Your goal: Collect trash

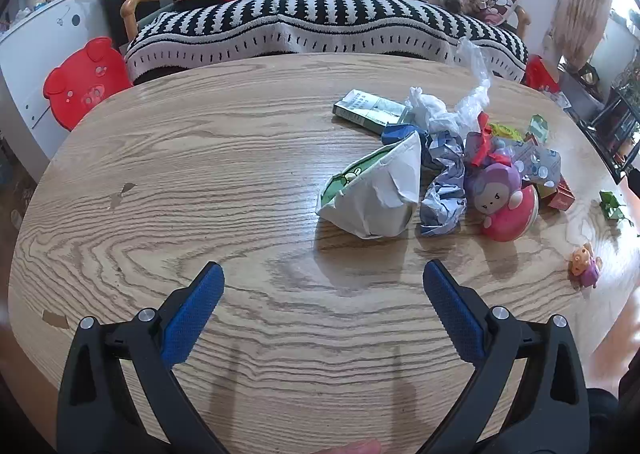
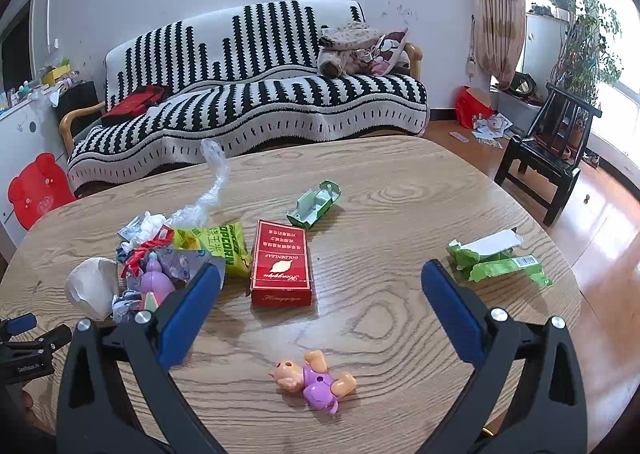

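1. I find the left gripper (image 1: 323, 274) with its blue-padded fingers (image 1: 194, 312) spread wide apart. Nothing sits between them and they touch nothing; only bare wooden table (image 1: 160, 174) lies in the gap.
2. The right gripper (image 2: 320, 278) is likewise fully spread and empty, angled down over the table.
3. In the left view, the trash heap lies ahead of the right finger and beyond its tip. Nearest is a crumpled white paper wad (image 1: 374, 194), its pointed end aimed away from the fingers. Just to its right is a crumpled blue-and-white wrapper (image 1: 442, 190), long axis running away from the fingers.
4. In the right view, a red carton (image 2: 281, 264) lies flat ahead of the gap, nearer the left finger, its long axis pointing away from the fingers. A green popcorn bag (image 2: 216, 248) lies just left of it; I cannot tell whether they touch.
5. A torn green wrapper (image 2: 498, 260) lies beyond the right finger's tip, long axis crosswise. A small green tray-like carton (image 2: 316, 202) lies farther out, angled.
6. A small toy figure (image 2: 314, 380) lies between the right gripper's fingers, near their base, untouched.
7. Only the left view shows a flat green-and-white box (image 1: 368, 108) at the heap's far side. Only the right view shows the full red carton and the left gripper's body at its lower left edge.
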`<action>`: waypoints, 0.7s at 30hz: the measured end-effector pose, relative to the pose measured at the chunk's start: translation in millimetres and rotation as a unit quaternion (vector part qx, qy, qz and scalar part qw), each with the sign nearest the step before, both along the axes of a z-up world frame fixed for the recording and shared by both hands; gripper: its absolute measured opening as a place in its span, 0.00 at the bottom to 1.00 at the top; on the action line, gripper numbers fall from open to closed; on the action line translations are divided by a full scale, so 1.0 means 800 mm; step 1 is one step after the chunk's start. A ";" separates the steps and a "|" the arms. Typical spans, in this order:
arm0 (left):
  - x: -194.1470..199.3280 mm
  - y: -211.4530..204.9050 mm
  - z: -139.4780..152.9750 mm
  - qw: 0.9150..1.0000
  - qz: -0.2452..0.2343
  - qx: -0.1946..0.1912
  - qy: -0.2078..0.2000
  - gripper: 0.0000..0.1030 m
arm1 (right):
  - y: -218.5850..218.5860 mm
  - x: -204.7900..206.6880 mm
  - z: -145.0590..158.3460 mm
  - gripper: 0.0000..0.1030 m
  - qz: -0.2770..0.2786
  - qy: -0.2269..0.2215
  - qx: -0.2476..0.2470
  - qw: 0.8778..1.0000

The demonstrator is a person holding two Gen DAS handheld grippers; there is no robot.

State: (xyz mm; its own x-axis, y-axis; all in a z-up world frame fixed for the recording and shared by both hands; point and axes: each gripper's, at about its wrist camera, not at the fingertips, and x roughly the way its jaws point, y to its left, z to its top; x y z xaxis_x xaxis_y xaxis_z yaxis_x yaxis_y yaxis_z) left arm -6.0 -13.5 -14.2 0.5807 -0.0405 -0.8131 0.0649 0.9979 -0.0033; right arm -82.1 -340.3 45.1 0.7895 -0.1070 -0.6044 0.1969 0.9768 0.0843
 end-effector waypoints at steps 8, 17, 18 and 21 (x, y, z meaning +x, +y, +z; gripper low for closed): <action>0.001 0.003 -0.004 1.000 -0.003 -0.003 0.005 0.94 | 0.007 0.003 -0.005 0.95 0.004 0.004 -0.011 1.000; 0.002 0.003 -0.004 1.000 -0.001 -0.001 0.008 0.94 | 0.007 0.004 -0.009 0.95 0.002 0.007 -0.012 1.000; 0.001 0.002 -0.005 1.000 -0.001 -0.002 0.008 0.94 | 0.007 0.004 -0.009 0.95 0.002 0.008 -0.012 1.000; 0.002 0.002 -0.006 1.000 -0.002 -0.002 0.010 0.94 | 0.004 0.004 -0.010 0.95 0.000 0.009 -0.012 1.000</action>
State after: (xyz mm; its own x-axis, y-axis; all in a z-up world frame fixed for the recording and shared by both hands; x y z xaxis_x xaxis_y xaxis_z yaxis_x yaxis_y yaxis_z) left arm -4.8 -11.9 -18.7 0.5636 -0.0452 -0.8248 0.0687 0.9976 -0.0077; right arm -78.7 -337.0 37.2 0.7786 -0.1212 -0.6157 0.1979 0.9785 0.0576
